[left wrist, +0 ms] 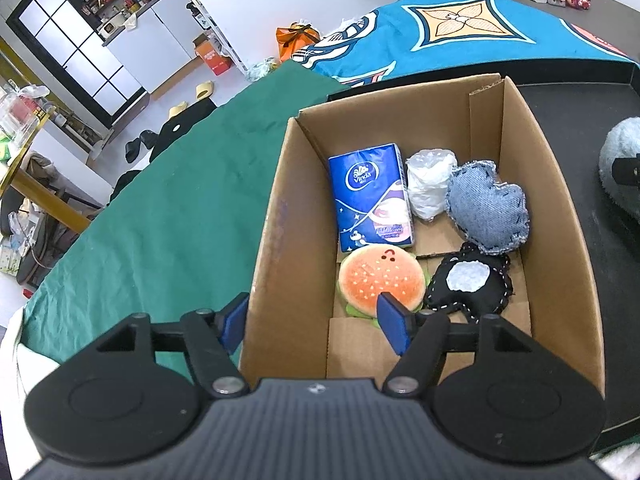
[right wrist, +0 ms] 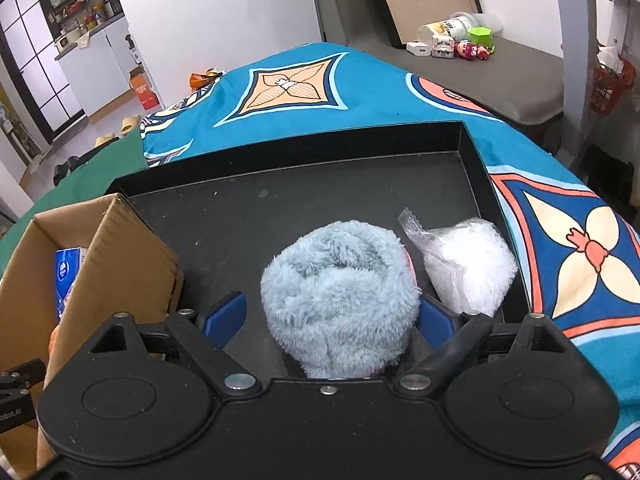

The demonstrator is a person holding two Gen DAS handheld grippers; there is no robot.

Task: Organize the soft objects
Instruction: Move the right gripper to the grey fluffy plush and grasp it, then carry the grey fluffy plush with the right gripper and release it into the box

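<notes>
left gripper [left wrist: 314,322]: jaws spread, straddling left wall of cardboard box [left wrist: 276,216] | box: tissue pack [left wrist: 370,196], burger plush [left wrist: 380,280], denim heart [left wrist: 488,208] | right gripper [right wrist: 332,320]: jaws spread around fluffy blue roll [right wrist: 340,300] in black tray [right wrist: 320,200], plastic bag [right wrist: 468,264] beside

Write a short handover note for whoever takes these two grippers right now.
Left gripper: open, holding nothing, over the near left wall of the cardboard box.
Right gripper: open, fingers either side of the fluffy blue toy in the black tray; not clamped yet.
Done: the box holds the tissue pack, white bag, denim heart, burger toy and black pouch.
Left: the fluffy blue toy and the plastic bag of white stuffing lie in the tray. Probably grip the toy and move it to the box, then the bag.
</notes>
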